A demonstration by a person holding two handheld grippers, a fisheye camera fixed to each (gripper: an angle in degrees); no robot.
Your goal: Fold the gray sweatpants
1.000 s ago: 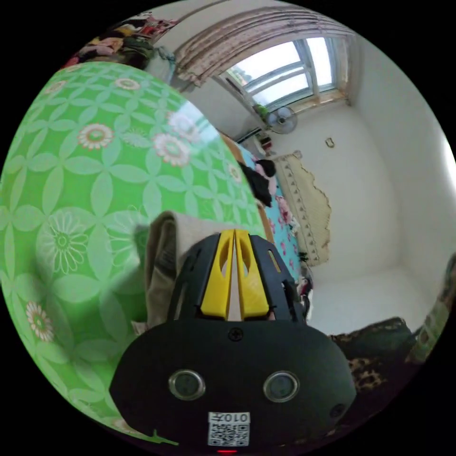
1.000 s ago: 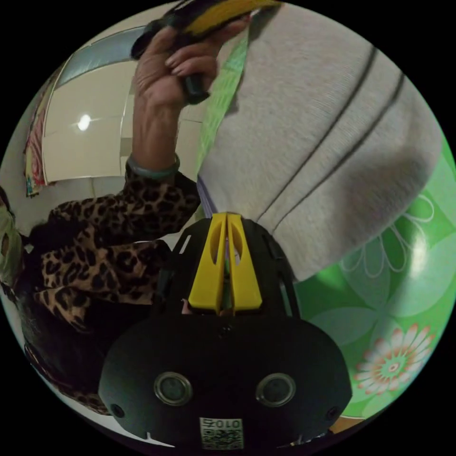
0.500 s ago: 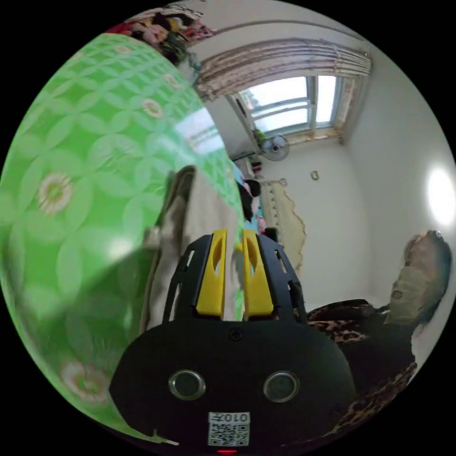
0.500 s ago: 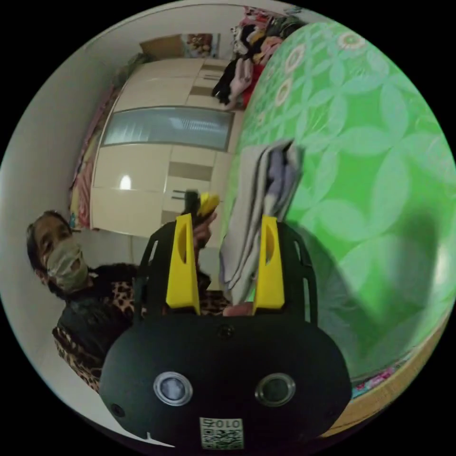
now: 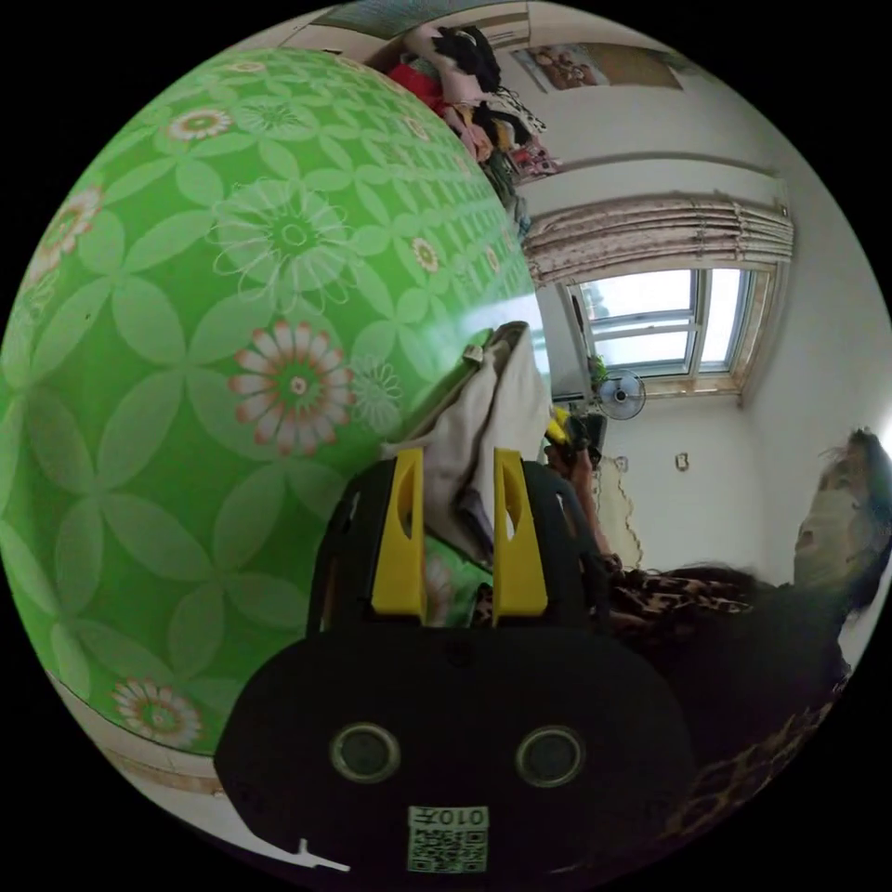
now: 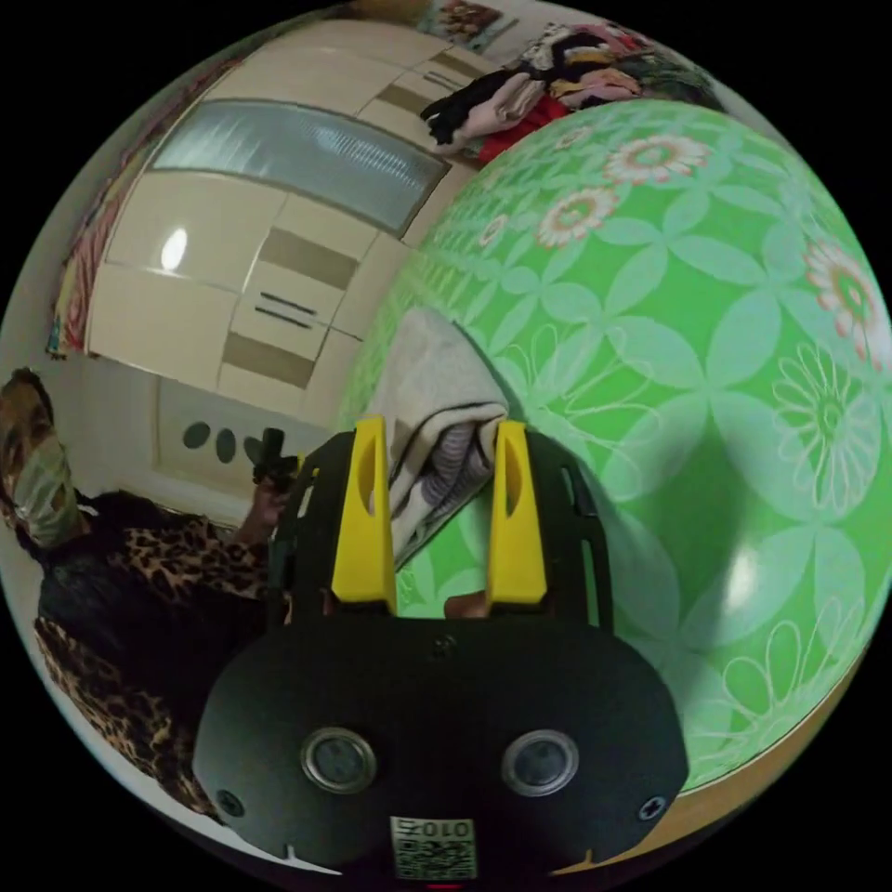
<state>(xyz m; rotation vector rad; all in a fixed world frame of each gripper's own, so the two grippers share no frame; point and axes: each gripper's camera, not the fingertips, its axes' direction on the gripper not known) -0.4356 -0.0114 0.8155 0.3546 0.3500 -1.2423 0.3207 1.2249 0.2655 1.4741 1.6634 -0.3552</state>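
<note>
The gray sweatpants (image 5: pixel 483 418) lie as a folded bundle on the green flowered cover (image 5: pixel 232 390). In the left gripper view my left gripper (image 5: pixel 455 465) is open, its yellow jaws standing either side of the bundle's near end without pressing it. In the right gripper view the same folded sweatpants (image 6: pixel 432 409) show their layered edge, and my right gripper (image 6: pixel 435 437) is open with the bundle's end between its spread jaws. The other gripper (image 6: pixel 274 465) shows small at the left, held in a hand.
A heap of clothes (image 6: pixel 548 70) lies at the far end of the green cover (image 6: pixel 697 353). A cream wardrobe (image 6: pixel 269 242) stands behind it. A window with curtains (image 5: pixel 660 316) and a fan (image 5: pixel 618 395) are on the other side. The person in a leopard-print top (image 6: pixel 139 576) stands close by.
Both grippers went from shut on the sweatpants to open and drew back from the bundle, which now rests folded on the cover. Both views have swung round.
</note>
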